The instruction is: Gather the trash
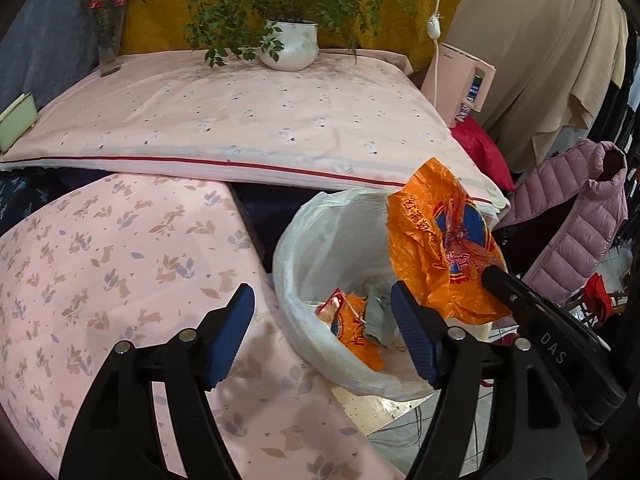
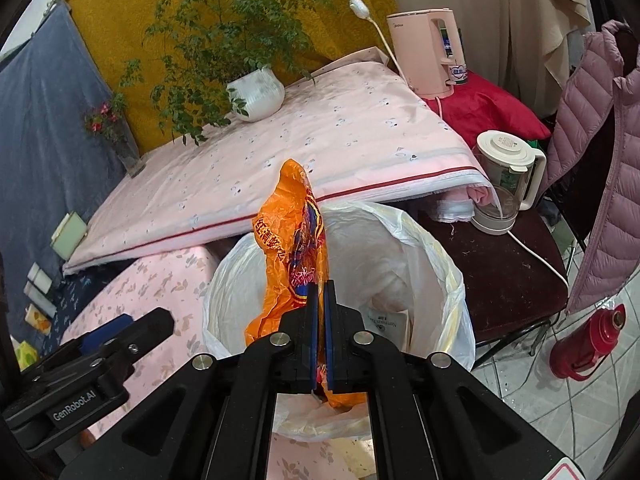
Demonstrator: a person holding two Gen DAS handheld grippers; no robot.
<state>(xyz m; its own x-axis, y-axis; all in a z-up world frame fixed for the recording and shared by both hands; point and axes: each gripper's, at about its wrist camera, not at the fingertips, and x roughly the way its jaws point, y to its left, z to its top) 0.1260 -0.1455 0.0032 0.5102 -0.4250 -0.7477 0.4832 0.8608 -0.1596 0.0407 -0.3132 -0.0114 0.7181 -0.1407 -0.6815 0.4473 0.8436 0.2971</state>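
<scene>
We are at the drop-off: the white-lined trash bin (image 2: 420,264) sits below us, beside the pink floral bedding (image 1: 100,264). Our right tongs (image 2: 321,292) are clamped on the orange plastic bag (image 2: 292,240), held above the bin's mouth. Our left tongs (image 1: 322,332) hang spread apart, holding nothing. Next, we judge, the right must release.

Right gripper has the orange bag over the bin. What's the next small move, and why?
Probably open the right gripper and let go. It is shut on the orange bag, which hangs over the mouth of the white-lined bin, so it should fall in beside the orange wrapper already inside. The left gripper is open and holds nothing.
</scene>
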